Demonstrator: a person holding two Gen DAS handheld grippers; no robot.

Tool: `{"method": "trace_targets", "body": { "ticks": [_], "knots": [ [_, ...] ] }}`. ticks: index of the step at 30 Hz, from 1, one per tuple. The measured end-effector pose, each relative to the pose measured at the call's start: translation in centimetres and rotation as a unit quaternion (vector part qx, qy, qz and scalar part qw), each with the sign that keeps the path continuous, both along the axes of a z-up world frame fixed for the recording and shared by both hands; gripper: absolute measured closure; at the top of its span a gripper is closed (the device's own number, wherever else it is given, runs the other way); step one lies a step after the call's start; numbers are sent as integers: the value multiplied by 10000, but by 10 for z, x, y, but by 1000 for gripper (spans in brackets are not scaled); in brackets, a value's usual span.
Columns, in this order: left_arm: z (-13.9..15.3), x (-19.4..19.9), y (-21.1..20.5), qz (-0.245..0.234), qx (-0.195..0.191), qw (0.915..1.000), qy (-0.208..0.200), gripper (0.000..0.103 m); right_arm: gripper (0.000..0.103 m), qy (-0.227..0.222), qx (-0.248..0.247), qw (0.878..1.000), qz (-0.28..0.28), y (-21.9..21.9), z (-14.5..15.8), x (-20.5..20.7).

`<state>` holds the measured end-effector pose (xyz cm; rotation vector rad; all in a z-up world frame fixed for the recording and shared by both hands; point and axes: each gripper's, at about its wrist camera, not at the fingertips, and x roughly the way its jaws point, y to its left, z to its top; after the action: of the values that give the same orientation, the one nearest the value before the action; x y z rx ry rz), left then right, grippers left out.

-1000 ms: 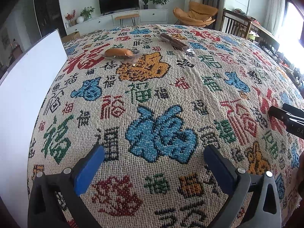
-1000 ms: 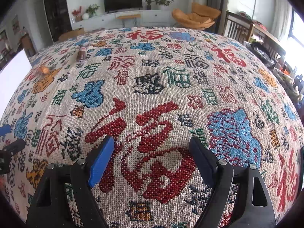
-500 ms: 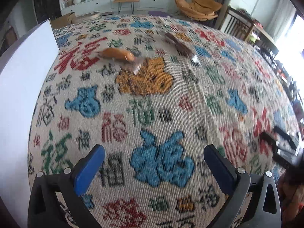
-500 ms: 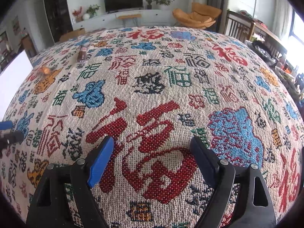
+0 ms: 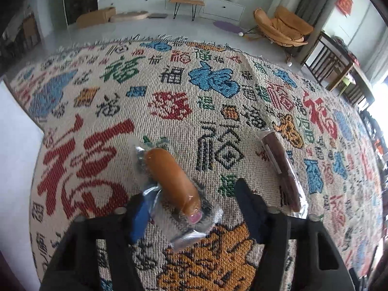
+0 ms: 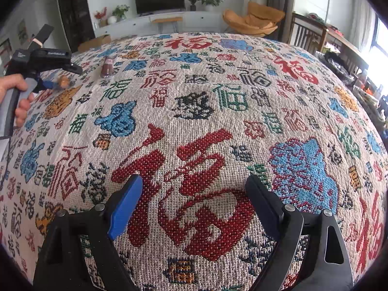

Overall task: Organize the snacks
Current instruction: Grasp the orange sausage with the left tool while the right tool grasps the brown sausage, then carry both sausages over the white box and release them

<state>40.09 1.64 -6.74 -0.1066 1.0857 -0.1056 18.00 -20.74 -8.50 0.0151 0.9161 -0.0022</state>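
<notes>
On the patterned woven cloth (image 6: 194, 101), a living room behind.

I get bright daylight from the blown-out window (image 6: 380, 48) on the right, soft shadows, heavy fisheye bending with dark corners, and the left view looks slightly smeared, perhaps by motion.

- The right gripper (image 6: 194, 201) hangs wide-jawed above the patterned woven cloth (image 6: 206, 111), nothing between its fingers.
- Far left, a hand (image 6: 14, 94) holds the left gripper (image 6: 57, 82) at an orange sausage snack (image 6: 64, 81).
- A dark wrapped snack bar (image 6: 107, 67) lies just beyond.
</notes>
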Motion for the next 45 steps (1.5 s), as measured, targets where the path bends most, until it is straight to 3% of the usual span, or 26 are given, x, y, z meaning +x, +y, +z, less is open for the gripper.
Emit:
{"method": "trace_targets", "body": {
  "ticks": [1,7,12,15,17,20,24,29,31,32,33,37,45],
  "knots": [
    [-1,-1,0,-53,95,9999,-94,84,13,2,1,10000,0,0,0,0],
    [1,-31,14,-317,-106,9981,-515,86,12,14,5,10000,20,1,-1,1],
    [20,-81,27,-576,-352,9934,-927,87,12,-9,73,10000,28,0,0,1],
    [28,-113,34,-723,-422,9911,-1033,87,12,-129,436,9990,9,-6,5,-1],
    [32,-140,41,-809,-487,9897,-1079,87,12,-96,1058,9941,197,-5,12,11],
    [39,-176,46,-933,-546,9871,-1180,87,12,-202,1610,9844,675,18,36,54],
    [54,-216,56,-929,-759,9839,-1328,87,14,177,1441,9819,1220,81,46,150],
    [58,-246,68,-845,-884,9832,-1358,87,17,823,1037,9838,1210,146,24,241],
    [59,-255,69,-865,-884,9829,-1367,87,39,971,881,9838,1225,159,14,253],
    [59,-259,70,-874,-875,9828,-1374,87,68,1106,753,9837,1199,164,7,256],
    [60,-263,71,-879,-874,9825,-1390,87,82,976,527,9871,1157,166,9,254],
    [64,-276,73,-863,-1079,9794,-1471,87,83,1013,974,9860,897,143,15,227],
    [82,-306,56,-1083,-1274,9733,-1571,87,83,522,2482,9634,866,83,51,93]
  ]
}}
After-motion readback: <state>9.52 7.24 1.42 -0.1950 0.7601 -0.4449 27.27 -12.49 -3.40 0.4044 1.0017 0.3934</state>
